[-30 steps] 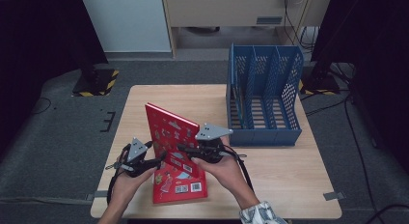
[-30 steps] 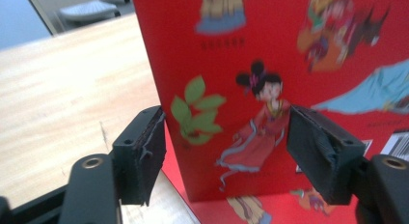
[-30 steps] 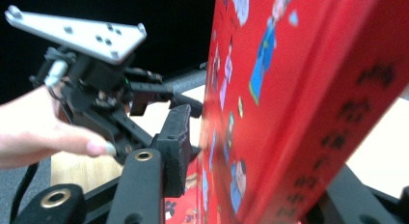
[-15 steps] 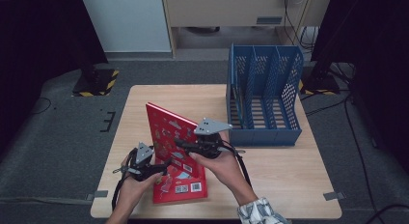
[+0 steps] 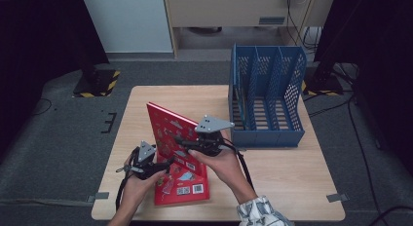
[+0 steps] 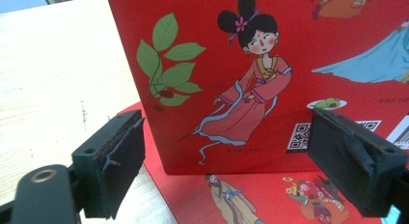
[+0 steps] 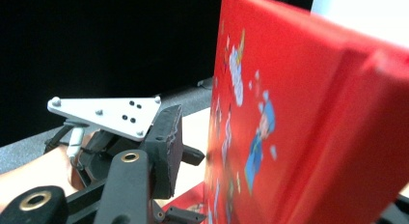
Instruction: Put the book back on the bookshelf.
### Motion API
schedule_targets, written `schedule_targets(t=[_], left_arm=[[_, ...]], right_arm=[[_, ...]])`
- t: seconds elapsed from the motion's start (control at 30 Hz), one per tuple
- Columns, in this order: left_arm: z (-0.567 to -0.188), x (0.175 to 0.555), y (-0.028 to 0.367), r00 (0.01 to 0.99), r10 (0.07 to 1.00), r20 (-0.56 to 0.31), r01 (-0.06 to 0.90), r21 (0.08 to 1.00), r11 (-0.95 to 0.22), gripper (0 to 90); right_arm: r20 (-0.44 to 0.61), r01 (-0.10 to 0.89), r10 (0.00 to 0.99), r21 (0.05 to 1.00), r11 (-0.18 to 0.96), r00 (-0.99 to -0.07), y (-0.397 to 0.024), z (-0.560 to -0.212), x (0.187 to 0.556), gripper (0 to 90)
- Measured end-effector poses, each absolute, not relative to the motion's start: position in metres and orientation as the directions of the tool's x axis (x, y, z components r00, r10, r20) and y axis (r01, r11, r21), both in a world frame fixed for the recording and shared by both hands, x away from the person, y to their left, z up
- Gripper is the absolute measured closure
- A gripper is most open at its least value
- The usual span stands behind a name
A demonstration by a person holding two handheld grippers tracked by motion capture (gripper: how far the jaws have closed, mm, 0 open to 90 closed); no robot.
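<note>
Two grippers at red book (image 5: 173,138)

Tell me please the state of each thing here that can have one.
Red illustrated book: raised on its lower edge, leaning.
Blue perforated plastic file rack: upright, compartments empty.
Left gripper: open, jaws just opened, clear of the book.
Right gripper: open around the book, jaws just opening.

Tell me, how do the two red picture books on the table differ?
The standing book is up on its edge and leaning, while the flat book lies cover-down on the table. The standing book rests on top of the flat book, which sits beneath it. Both have red covers with cartoon figures and QR codes.
</note>
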State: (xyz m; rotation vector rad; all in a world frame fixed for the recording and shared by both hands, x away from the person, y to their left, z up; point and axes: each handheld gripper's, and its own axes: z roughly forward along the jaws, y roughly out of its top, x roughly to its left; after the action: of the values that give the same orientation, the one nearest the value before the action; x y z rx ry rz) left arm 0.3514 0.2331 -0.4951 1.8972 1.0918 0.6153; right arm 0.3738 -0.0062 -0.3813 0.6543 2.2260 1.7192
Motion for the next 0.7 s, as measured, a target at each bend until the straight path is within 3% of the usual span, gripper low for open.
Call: schedule_targets(t=[0.47,0.7], left_arm=[[-0.49,0.35,0.241,0.505,0.863,-0.006,0.446,0.858,-0.255,14.8],[-0.49,0.349,0.24,0.515,0.857,0.004,0.448,0.851,-0.273,15.3]], right_arm=[[0.059,0.172,0.495,0.967,0.187,-0.867,-0.005,-0.374,0.382,65.7],[0.064,0.175,0.499,0.968,0.179,-0.864,-0.002,-0.375,0.385,65.6]])
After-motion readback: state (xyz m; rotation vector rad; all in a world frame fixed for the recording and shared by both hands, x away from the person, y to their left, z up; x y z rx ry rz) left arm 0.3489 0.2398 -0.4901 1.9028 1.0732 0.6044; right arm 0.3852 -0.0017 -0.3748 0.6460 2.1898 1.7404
